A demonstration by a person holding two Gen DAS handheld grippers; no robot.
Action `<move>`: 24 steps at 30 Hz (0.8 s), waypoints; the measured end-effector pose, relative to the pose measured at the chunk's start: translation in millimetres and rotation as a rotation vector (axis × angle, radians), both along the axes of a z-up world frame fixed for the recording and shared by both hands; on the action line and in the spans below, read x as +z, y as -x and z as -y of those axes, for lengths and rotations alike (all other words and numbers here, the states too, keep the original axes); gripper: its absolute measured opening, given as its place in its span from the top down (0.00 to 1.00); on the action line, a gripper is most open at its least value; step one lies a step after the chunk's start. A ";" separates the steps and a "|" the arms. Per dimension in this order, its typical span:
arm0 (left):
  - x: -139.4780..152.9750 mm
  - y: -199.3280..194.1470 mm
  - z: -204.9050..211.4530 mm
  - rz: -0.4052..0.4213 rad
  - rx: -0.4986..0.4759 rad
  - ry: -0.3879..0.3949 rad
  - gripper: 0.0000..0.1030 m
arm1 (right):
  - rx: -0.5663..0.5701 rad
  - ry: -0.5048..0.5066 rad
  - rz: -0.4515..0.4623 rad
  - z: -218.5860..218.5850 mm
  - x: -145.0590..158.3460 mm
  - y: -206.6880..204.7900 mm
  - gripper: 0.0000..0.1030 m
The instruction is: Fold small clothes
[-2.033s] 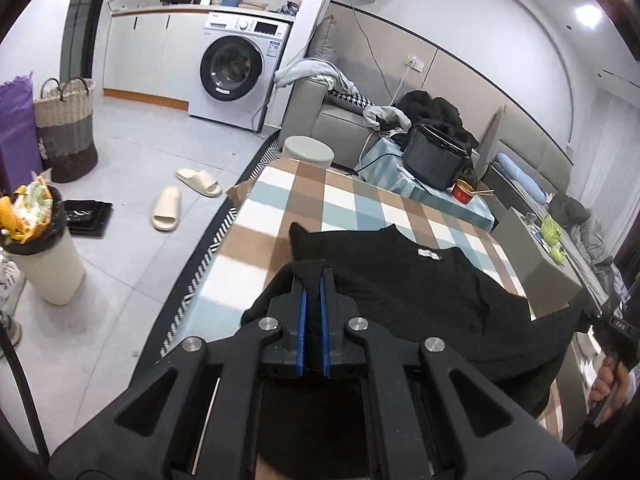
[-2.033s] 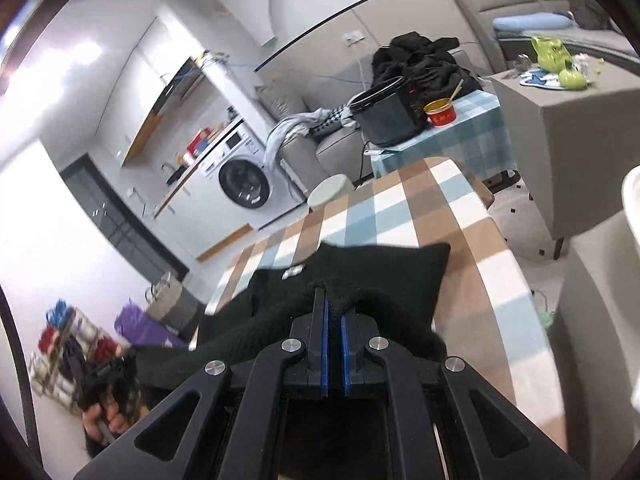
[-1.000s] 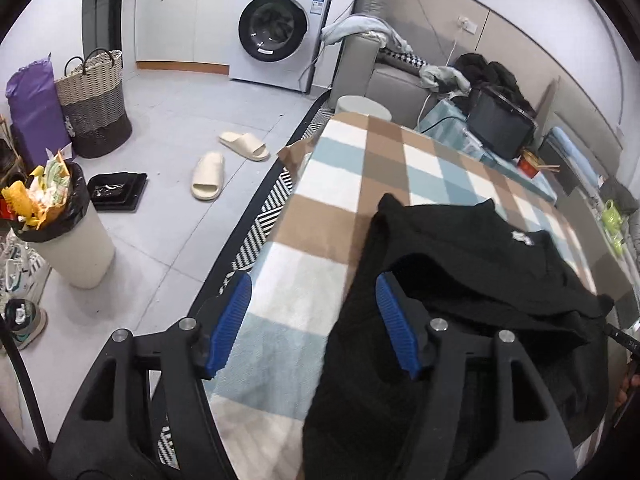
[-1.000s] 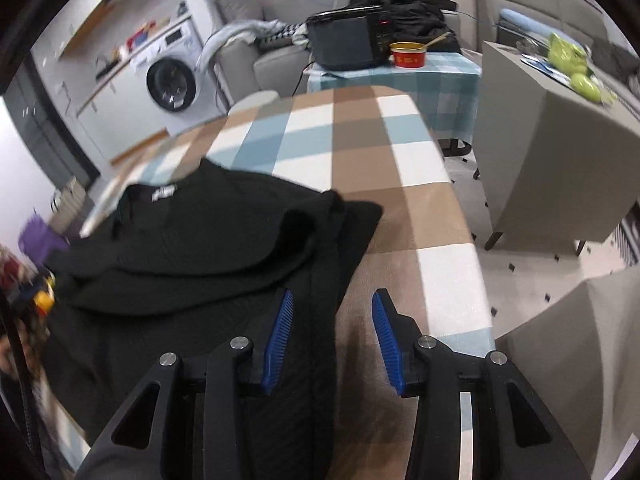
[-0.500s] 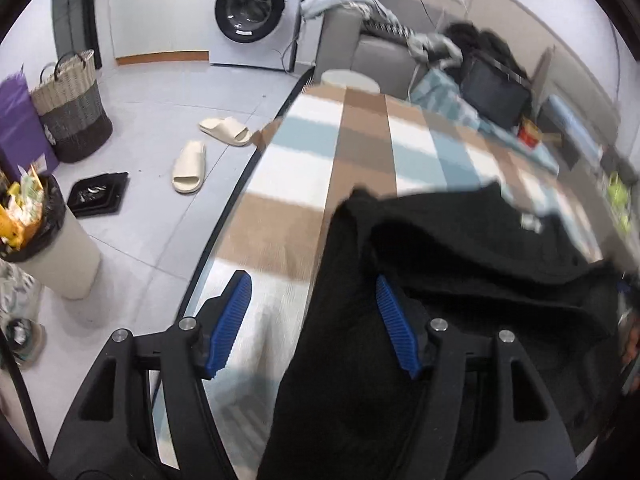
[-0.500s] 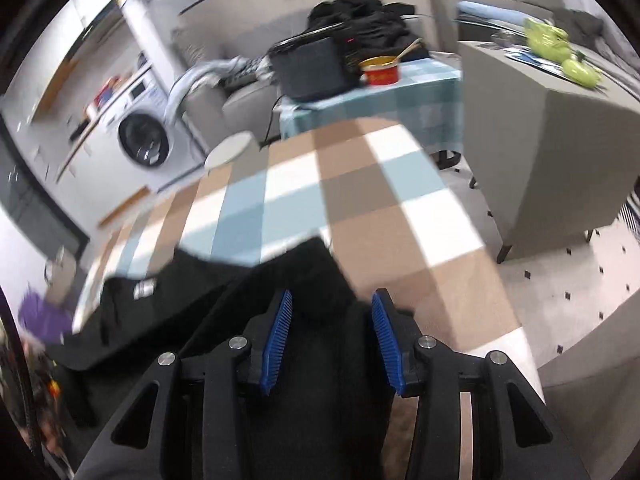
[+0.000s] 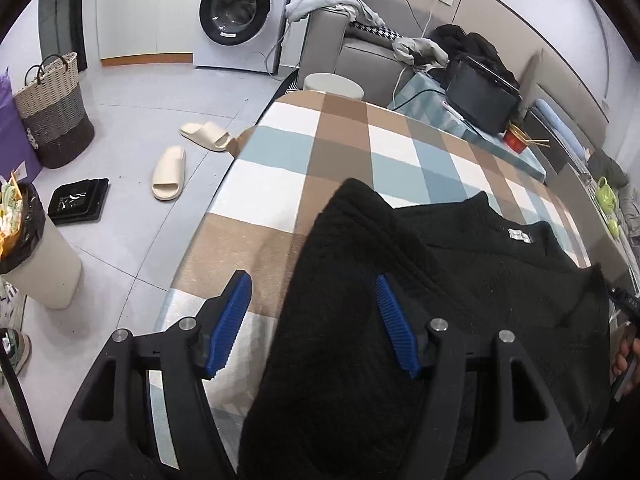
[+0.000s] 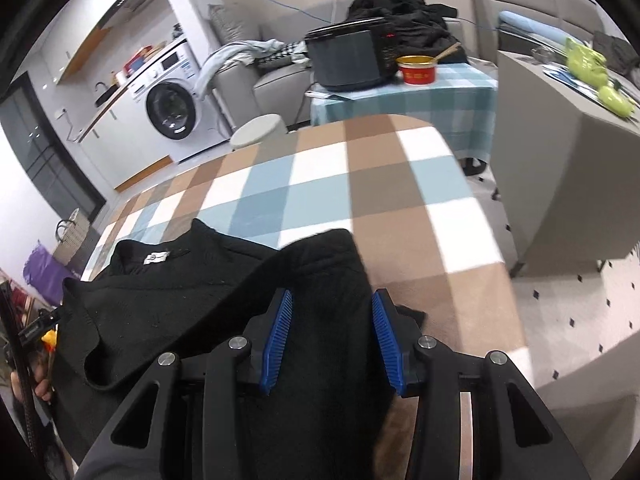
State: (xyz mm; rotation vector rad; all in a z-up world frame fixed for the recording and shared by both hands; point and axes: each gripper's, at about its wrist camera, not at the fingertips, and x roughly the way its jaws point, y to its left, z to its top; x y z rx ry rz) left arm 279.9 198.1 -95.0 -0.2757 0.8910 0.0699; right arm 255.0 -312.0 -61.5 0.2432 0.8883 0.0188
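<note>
A black knit garment (image 7: 460, 280) lies folded over on the checked tablecloth (image 7: 320, 160), its white neck label (image 7: 520, 235) facing up. My left gripper (image 7: 314, 320) is open above the garment's left edge, one blue pad over cloth, the other over the tablecloth. In the right wrist view the same garment (image 8: 224, 300) shows with its label (image 8: 156, 257). My right gripper (image 8: 330, 336) is open, its pads straddling the garment's right edge without closing on it.
On the floor at left are a bin (image 7: 36, 256), a woven basket (image 7: 52, 108), two slippers (image 7: 170, 168) and a washing machine (image 7: 236, 12). Beyond the table stand a stool (image 8: 258, 130), a black cooker (image 8: 348, 58) and a grey cabinet (image 8: 560, 152).
Both grippers were shut on the garment's edges two seconds ago; they have opened and let go. The garment now lies folded on the table. Both grippers hover just over its near edges.
</note>
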 end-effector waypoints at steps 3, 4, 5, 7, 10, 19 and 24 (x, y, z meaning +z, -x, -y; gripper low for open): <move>-0.7 1.0 0.4 0.000 0.004 0.000 0.40 | 0.027 0.021 -0.009 -6.7 -3.7 -7.1 0.87; -0.5 2.0 -1.1 0.002 0.010 0.002 0.40 | 0.035 0.018 0.001 -7.6 -2.6 -6.5 0.96; 0.0 3.8 -2.5 0.003 0.014 0.003 0.40 | 0.036 -0.005 0.039 -5.3 2.3 -1.3 0.96; 0.6 7.2 -5.7 0.010 0.023 0.004 0.40 | -0.021 -0.021 0.101 5.3 12.3 7.7 0.96; -0.1 11.7 -9.9 0.006 0.036 0.005 0.40 | -0.150 -0.039 0.047 28.2 10.1 8.0 0.96; 3.6 1.0 7.2 0.039 -0.012 -0.073 0.40 | -0.113 -0.045 -0.007 21.8 5.5 9.9 0.62; -1.9 -18.9 26.2 0.020 -0.084 -0.117 0.42 | -0.093 -0.038 -0.019 17.8 4.7 14.8 0.61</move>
